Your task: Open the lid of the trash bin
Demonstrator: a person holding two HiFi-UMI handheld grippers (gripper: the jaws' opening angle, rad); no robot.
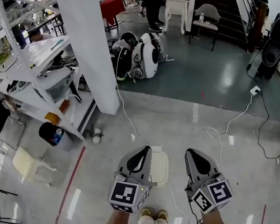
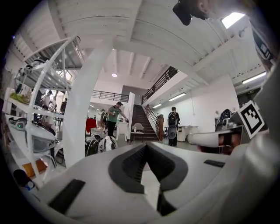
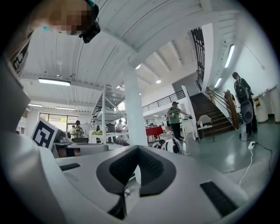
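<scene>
Not started yet. The likely trash bin [image 1: 161,166] is the pale, rounded-rectangle lidded thing on the floor right in front of the person's shoes [image 1: 153,216], lid down. The black bin [image 1: 49,133] under the shelf rack [image 1: 34,56] is open-topped, so I'm ruling it out.

Key relation: the bin sits below and between the two grippers. In the head view its left edge tucks under the left gripper [image 1: 144,150], while the right gripper [image 1: 192,153] is just beside its right edge. Left looks marginally nearer. The lid's long axis seems to run away from the person. I can't make out a hinge or a pedal.

Pose: both forearms are held out at about waist height, grippers side by side and pointing forward. Both gripper views look level across the room at the white column [image 2: 85,109] and the stairs [image 3: 210,113], not at the floor, so the bin doesn't show in either.

Jaws: left gripper [image 2: 146,145] together at the tips, nothing held. Right gripper [image 3: 138,148] the same.

Next move, as I judge it: pitch one gripper down, lower it to the near lid edge and part the jaws. The cable [image 1: 131,120] on the floor runs close by the bin, so mind it.
</scene>
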